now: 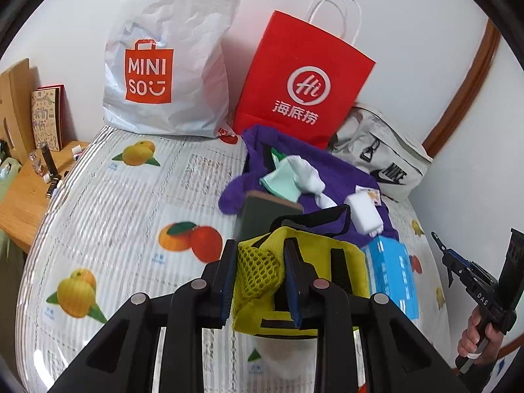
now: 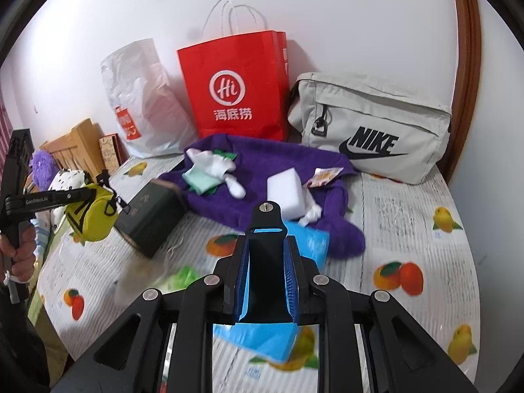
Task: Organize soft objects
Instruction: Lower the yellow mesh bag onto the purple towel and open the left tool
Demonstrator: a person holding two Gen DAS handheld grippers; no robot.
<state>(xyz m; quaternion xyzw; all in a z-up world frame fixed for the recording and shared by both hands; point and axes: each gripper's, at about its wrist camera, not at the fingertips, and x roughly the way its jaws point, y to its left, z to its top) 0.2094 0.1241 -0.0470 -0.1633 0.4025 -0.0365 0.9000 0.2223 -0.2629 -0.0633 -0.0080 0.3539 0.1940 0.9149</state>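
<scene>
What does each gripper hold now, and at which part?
The left gripper pinches the yellow pouch at its mesh side pocket. The right gripper shows a black mounting piece between its jaws, nothing soft.

A: Back row along the wall?
B: Left to right: plastic bag (image 2: pixel 144 104), paper bag (image 2: pixel 237 88), waist bag (image 2: pixel 373 127), all standing on the bench (image 2: pixel 409 222).
A: In front?
B: Plush blanket (image 2: pixel 275 170) before the paper bag; socks (image 2: pixel 213 167) and sponge block (image 2: pixel 285 190) lie on it. Box (image 2: pixel 150 216) at its left edge, tissue pack (image 1: pixel 393 271) at its near edge.
A: Pouch?
B: Small pouch (image 1: pixel 294 281) off the bench, between the left gripper (image 1: pixel 260 278) fingers, left of the box.
</scene>
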